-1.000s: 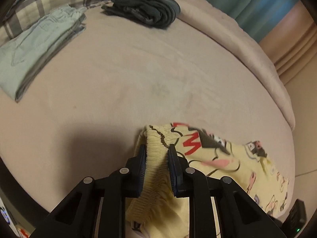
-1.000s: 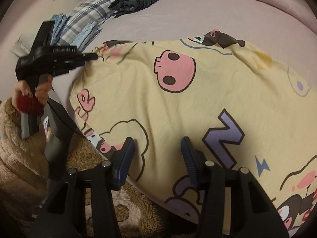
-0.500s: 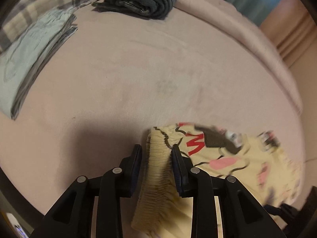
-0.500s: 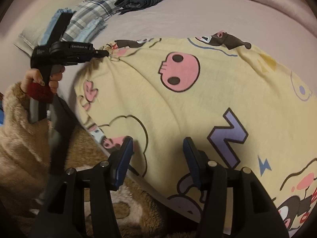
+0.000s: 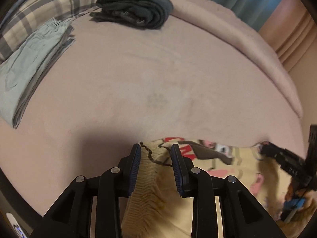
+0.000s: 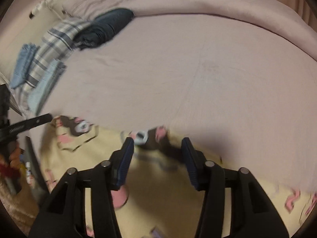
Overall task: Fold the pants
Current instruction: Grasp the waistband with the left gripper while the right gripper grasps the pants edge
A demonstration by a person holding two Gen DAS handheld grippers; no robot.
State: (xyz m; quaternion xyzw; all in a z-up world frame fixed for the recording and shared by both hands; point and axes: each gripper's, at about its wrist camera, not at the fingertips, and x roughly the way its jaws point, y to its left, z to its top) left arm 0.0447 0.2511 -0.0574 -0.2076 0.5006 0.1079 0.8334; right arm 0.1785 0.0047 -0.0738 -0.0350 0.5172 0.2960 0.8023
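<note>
Yellow cartoon-print pants (image 5: 227, 168) lie on the pink bed sheet (image 5: 158, 69). My left gripper (image 5: 155, 148) is shut on the bunched elastic waistband (image 5: 156, 158) at the pants' left corner. In the right wrist view its tip (image 6: 48, 117) sits on that same corner. My right gripper (image 6: 156, 144) hovers at the far edge of the pants (image 6: 158, 188). Its jaws are closing, with the printed edge lying between them, and the pads stand apart from the cloth. The left wrist view shows it blurred at the right (image 5: 266, 148).
Folded light-blue pants (image 5: 29, 65) and a plaid pillow (image 5: 49, 6) lie at the far left. A folded dark garment (image 5: 136, 8) sits at the back. A rolled blanket (image 5: 237, 39) lines the far edge. A hand (image 6: 13, 156) and a fuzzy sleeve (image 6: 11, 208) are at the left.
My right gripper swept quickly across the pants from their middle to the far edge, nearer the left gripper. The left gripper's jaws widened a little around the waistband.
</note>
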